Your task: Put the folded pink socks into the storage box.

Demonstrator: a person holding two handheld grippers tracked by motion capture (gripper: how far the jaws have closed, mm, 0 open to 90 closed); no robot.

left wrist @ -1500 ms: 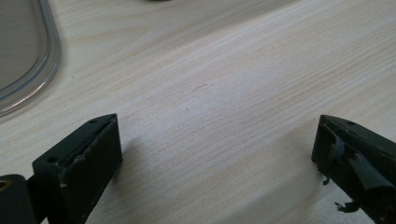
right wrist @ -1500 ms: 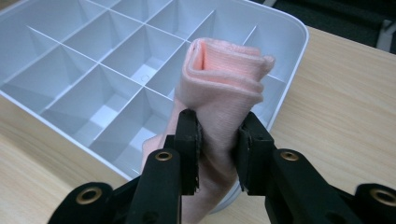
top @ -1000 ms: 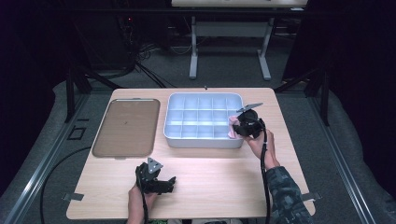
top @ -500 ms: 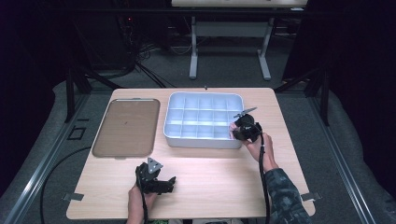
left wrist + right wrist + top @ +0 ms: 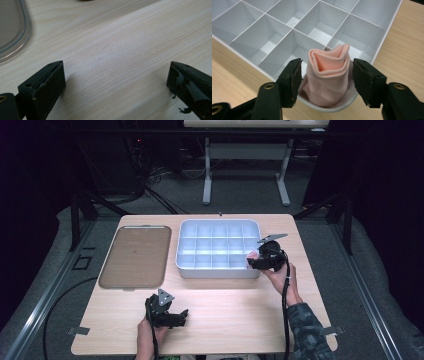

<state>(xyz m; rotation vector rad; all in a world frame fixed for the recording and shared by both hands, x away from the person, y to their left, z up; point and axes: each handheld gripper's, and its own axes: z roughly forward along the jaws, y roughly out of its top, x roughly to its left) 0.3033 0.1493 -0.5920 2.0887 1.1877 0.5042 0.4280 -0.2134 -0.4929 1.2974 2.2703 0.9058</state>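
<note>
A lab or test studio: black curtains, loose floor cables (image 5: 150, 195), grey carpet, and a pale wooden bench (image 5: 225, 320).

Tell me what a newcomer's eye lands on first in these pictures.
First, the pink rolled cloth, standing upright in the near right corner compartment of the white divided tray. The right gripper has just been opening, and its jaws flank the roll with a gap on each side. Next, the brown flat tray, left of the divided one.
</note>
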